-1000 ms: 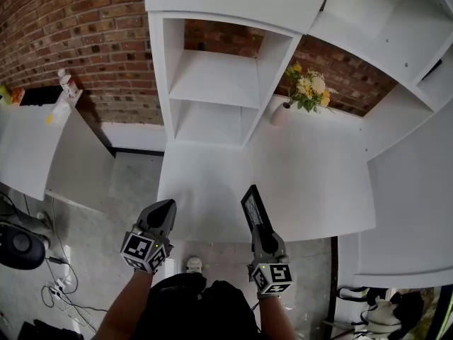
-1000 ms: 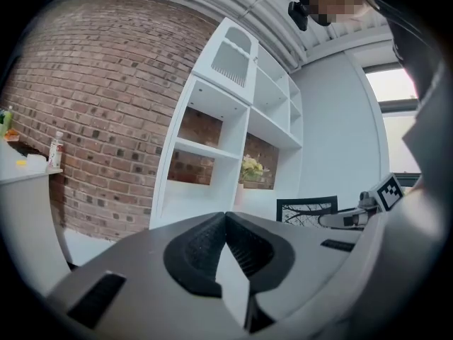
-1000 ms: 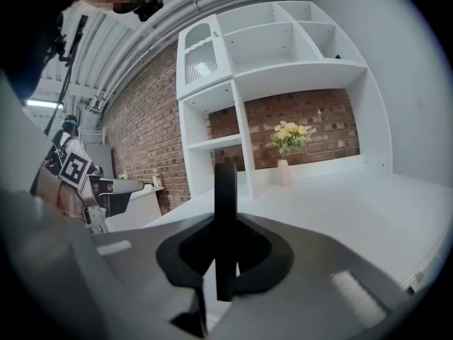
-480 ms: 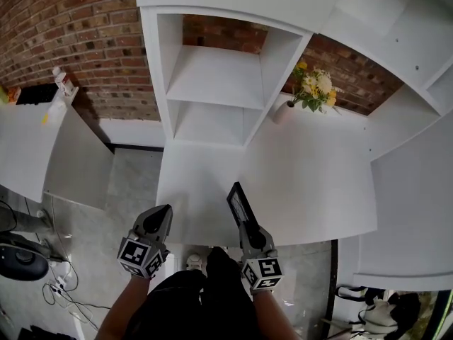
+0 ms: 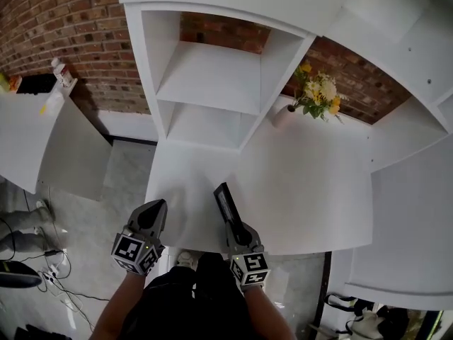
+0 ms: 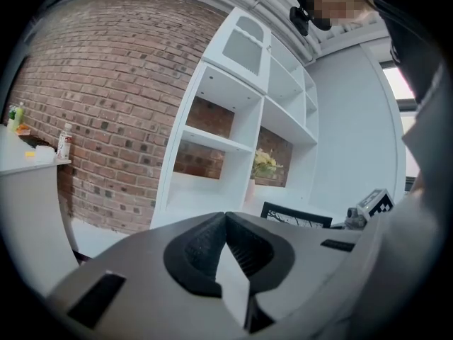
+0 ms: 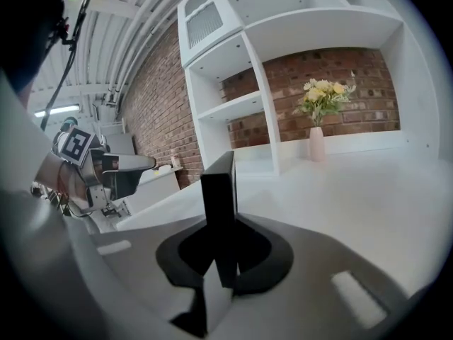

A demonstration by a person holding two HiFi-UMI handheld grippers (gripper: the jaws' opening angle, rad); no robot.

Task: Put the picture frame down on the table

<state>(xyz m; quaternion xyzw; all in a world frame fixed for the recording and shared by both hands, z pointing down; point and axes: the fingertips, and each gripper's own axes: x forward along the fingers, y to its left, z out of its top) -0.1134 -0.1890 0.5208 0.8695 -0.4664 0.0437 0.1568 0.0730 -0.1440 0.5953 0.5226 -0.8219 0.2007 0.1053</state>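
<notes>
**Picture frame** [image 5: 226,202]: a thin, flat, dark rectangle with hard straight edges. It is held on edge over the near rim of the table [image 5: 304,190], its long axis running away from the jaws. Whether it touches the tabletop cannot be told.

**Right gripper** [image 5: 238,229]: jaws pinching the frame's near end, with the smooth white tabletop directly ahead.

**Left gripper** [image 5: 156,210]: jaws pressed together and empty, at the table's near-left corner, the farther hand.

**Vase of yellow flowers** [image 5: 316,94]: at the table's far side.

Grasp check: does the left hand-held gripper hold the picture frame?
No, the right hand-held gripper clamps the picture frame; the left hand-held gripper is empty.
</notes>
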